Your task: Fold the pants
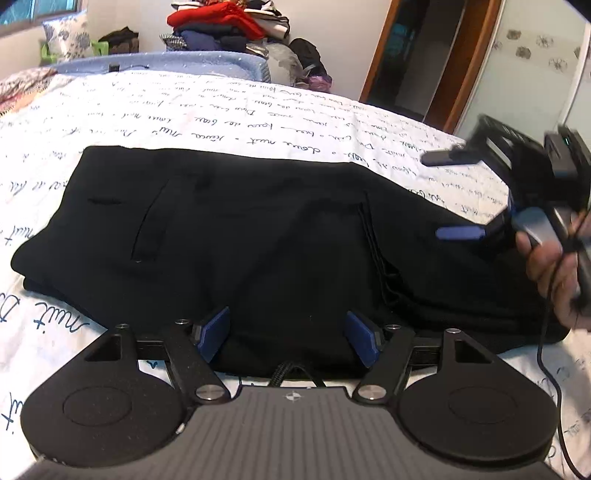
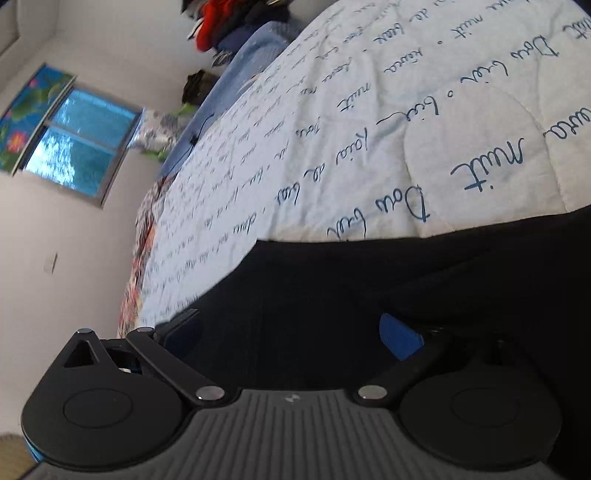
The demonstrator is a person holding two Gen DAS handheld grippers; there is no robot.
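Black pants (image 1: 258, 236) lie folded in layers on a white bedspread with blue script (image 1: 221, 114). A pocket seam shows on top at the left. My left gripper (image 1: 290, 332) is open at the near edge of the pants, blue pads apart, holding nothing. My right gripper (image 1: 443, 195) shows at the right in the left wrist view, held by a hand, turned on its side and open above the right end of the pants. In the right wrist view, tilted sideways, the right gripper (image 2: 291, 332) is open close over the black pants (image 2: 369, 288).
A pile of folded clothes (image 1: 225, 26) sits beyond a blue blanket (image 1: 166, 62) at the bed's far end. A wooden door frame (image 1: 461, 62) stands at the far right. A window (image 2: 77, 147) is on the wall. A black cable (image 1: 550, 350) hangs from the right gripper.
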